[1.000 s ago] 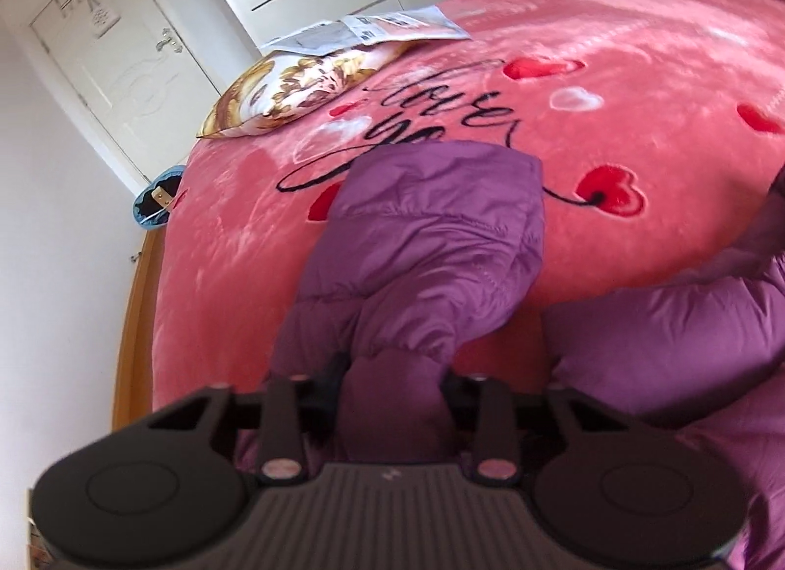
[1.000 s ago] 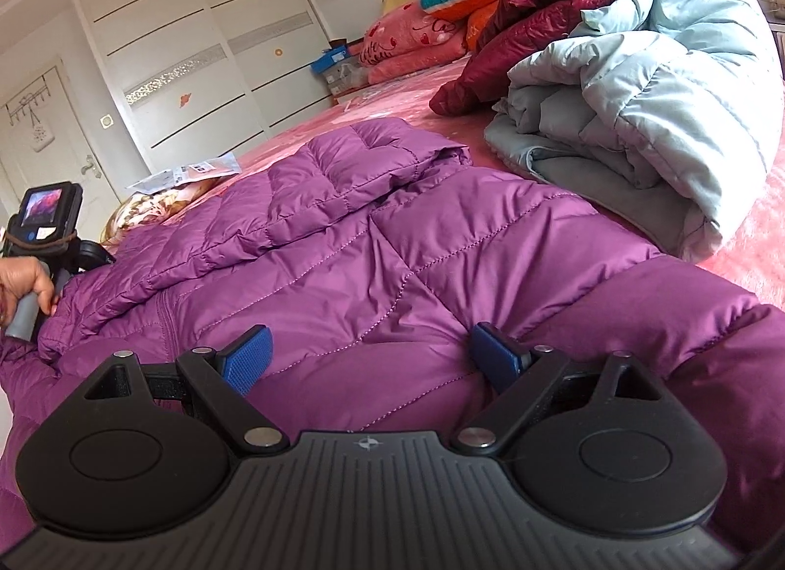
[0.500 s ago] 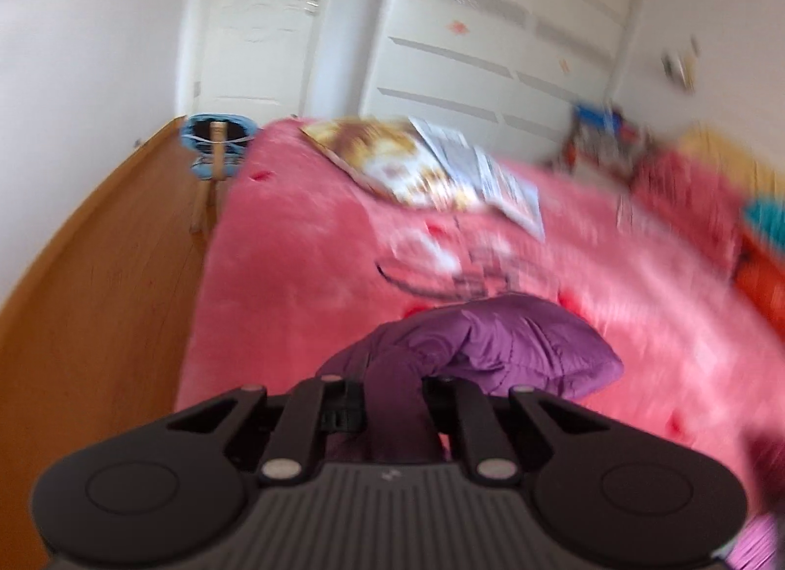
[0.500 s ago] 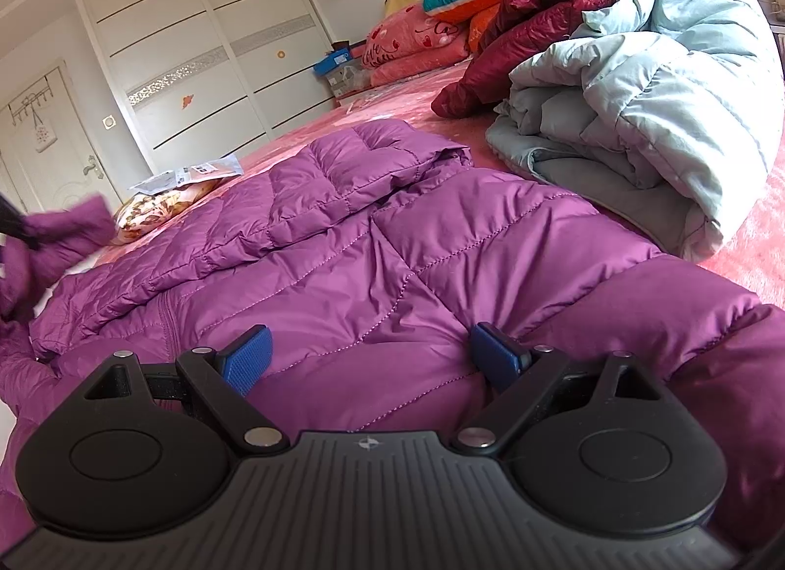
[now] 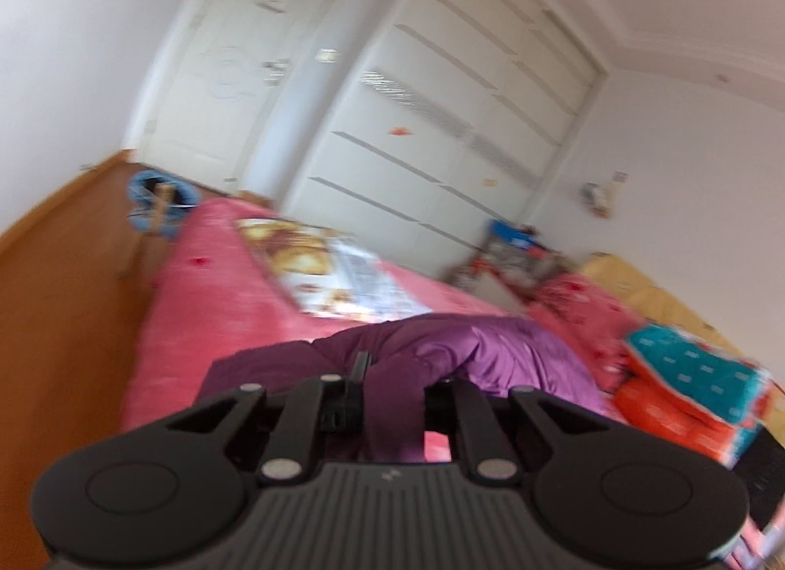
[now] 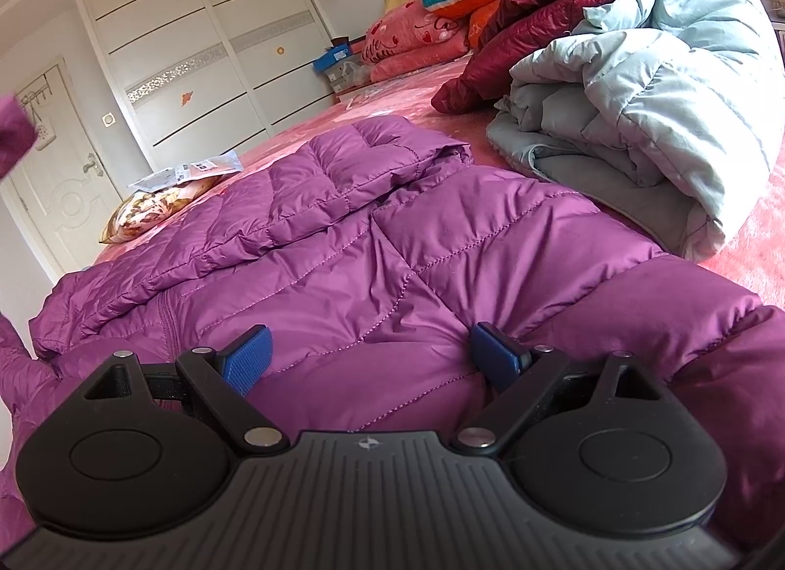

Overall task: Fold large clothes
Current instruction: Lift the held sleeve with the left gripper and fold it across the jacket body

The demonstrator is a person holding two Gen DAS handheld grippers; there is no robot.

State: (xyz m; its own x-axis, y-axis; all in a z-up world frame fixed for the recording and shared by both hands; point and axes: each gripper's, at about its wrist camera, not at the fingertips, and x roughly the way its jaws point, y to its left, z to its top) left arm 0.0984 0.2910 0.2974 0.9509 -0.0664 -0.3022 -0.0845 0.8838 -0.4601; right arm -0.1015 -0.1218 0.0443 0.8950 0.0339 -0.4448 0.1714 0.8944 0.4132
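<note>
A purple puffer jacket [image 6: 392, 236] lies spread on the pink bed [image 5: 221, 285]. In the left wrist view my left gripper [image 5: 392, 393] is shut on the jacket's sleeve [image 5: 481, 349] and holds it raised above the bed, the fabric bunched between and beyond the fingers. The lifted sleeve end [image 6: 12, 133] shows at the far left edge of the right wrist view. My right gripper [image 6: 368, 354] rests low over the jacket's body, its blue pads [image 6: 248, 359] wide apart and open, with quilted fabric lying under them.
A pale blue puffer coat [image 6: 662, 94] and a dark red jacket [image 6: 530, 6] are heaped at the right. Folded quilts [image 5: 687, 388] and pink pillows [image 6: 417, 45] sit at the far end. A patterned pillow [image 6: 152, 212] with papers [image 6: 191, 172] lies near the bed's edge; wooden floor [image 5: 59, 324] beyond.
My left gripper closed on the sleeve and rose from the bed, rolling as it went, carrying the sleeve up. The right gripper and the jacket's body stayed still.
</note>
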